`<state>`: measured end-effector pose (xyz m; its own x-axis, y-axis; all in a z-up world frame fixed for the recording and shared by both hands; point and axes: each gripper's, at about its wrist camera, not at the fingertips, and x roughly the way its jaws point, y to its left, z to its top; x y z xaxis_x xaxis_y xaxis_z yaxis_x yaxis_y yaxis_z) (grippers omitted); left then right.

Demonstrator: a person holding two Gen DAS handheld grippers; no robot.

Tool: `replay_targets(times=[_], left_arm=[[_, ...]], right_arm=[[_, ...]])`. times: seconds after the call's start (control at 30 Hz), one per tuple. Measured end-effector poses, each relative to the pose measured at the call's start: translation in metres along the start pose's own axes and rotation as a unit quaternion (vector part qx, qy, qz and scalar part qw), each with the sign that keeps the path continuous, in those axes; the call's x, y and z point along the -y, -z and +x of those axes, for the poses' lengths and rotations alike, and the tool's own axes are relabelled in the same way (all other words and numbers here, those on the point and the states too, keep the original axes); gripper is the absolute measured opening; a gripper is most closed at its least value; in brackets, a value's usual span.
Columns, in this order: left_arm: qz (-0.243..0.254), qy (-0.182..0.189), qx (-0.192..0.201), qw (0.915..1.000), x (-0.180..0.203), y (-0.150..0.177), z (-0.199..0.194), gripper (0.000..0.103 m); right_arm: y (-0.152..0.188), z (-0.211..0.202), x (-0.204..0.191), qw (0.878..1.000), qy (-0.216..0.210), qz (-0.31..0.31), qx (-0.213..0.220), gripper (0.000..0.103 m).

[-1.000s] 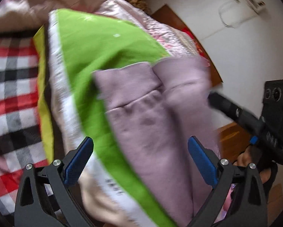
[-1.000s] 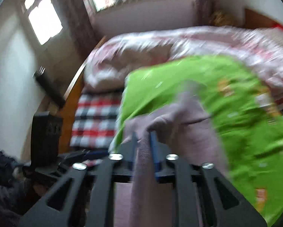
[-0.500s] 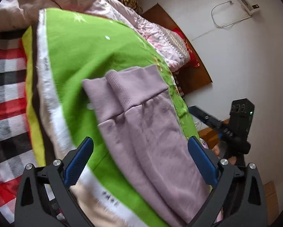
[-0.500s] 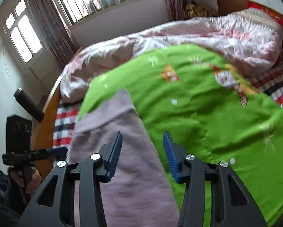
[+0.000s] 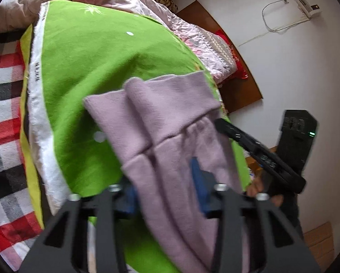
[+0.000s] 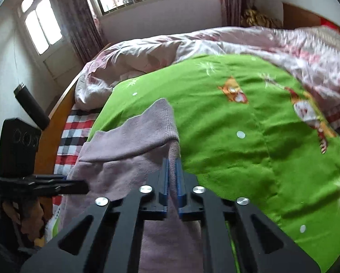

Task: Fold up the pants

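Observation:
Lilac knit pants (image 5: 161, 122) lie on a green blanket (image 5: 90, 68), waistband (image 6: 133, 136) toward the bed's far side. My left gripper (image 5: 165, 182) has its blue pads closed in on a bunched fold of the pants below the waistband. My right gripper (image 6: 172, 168) is shut on the pants' right edge just under the waistband corner. In the left wrist view the right gripper (image 5: 258, 152) shows beside the pants. In the right wrist view the left gripper (image 6: 56, 185) shows at the pants' left edge.
The green blanket (image 6: 238, 136) covers a bed with a red plaid sheet (image 5: 4, 113) and a pink quilt (image 6: 170, 47) heaped at the back. A wooden bed frame (image 6: 49, 141) runs along the left; a headboard (image 5: 238, 84) and white wall are at the right.
Both grippers were open over the pants half a second ago. Now both have closed on the fabric below the waistband, and the pants have bunched into folds.

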<state>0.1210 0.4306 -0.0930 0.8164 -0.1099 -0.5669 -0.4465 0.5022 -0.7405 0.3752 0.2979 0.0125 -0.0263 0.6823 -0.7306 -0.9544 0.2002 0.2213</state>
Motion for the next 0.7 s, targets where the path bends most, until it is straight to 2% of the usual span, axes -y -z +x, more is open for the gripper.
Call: replay_targets(times=[0.07,0.13,0.17,0.23,0.27,0.3,0.37,0.4,0.43,0.47,0.53,0.57,0.7], left_arm=[[0.010,0.000,0.003,0.9999,0.000,0.000,-0.001,0.017],[0.017,-0.005,0.013,0.9997,0.003,0.000,-0.007,0.016],[0.023,-0.022,0.012,0.9994,0.005,0.000,-0.007,0.018],[0.017,-0.055,0.006,0.9983,0.005,-0.002,-0.005,0.047],[0.006,-0.075,0.007,0.9972,0.004,-0.003,-0.008,0.077],[0.000,-0.091,0.018,0.9957,0.004,-0.003,-0.013,0.085],[0.008,-0.150,0.068,0.9863,0.009,-0.002,-0.035,0.085],[0.015,-0.166,0.091,0.9818,0.013,-0.001,-0.045,0.085],[0.025,-0.157,0.113,0.9809,0.018,-0.001,-0.056,0.085],[0.033,-0.138,0.116,0.9831,0.022,-0.002,-0.058,0.084],[0.064,-0.094,0.096,0.9888,0.034,-0.008,-0.052,0.081],[0.071,-0.091,0.084,0.9898,0.036,-0.010,-0.044,0.073],[0.056,-0.110,0.028,0.9920,0.025,-0.014,-0.002,0.056]], right_arm=[[-0.001,-0.004,-0.003,1.000,0.008,-0.002,0.006,0.007],[-0.002,-0.008,-0.007,1.000,0.019,-0.011,0.015,0.007],[-0.004,-0.009,-0.010,0.999,0.026,-0.018,0.016,0.007],[-0.005,-0.006,-0.012,0.999,0.026,-0.019,0.007,0.007],[-0.006,-0.003,-0.012,0.999,0.031,-0.017,-0.001,0.007],[-0.005,-0.001,-0.012,0.999,0.032,-0.016,-0.006,0.007],[-0.004,0.000,-0.010,0.999,0.031,-0.008,-0.010,0.009],[-0.004,0.000,-0.009,0.999,0.030,-0.003,-0.011,0.009],[-0.004,0.000,-0.009,0.999,0.030,-0.002,-0.010,0.009],[-0.003,0.000,-0.009,0.999,0.031,-0.002,-0.010,0.009],[-0.003,0.001,-0.010,0.999,0.035,-0.003,-0.011,0.010],[-0.003,0.002,-0.010,0.999,0.036,-0.001,-0.011,0.011],[-0.002,0.002,-0.012,0.999,0.039,0.002,-0.009,0.011]])
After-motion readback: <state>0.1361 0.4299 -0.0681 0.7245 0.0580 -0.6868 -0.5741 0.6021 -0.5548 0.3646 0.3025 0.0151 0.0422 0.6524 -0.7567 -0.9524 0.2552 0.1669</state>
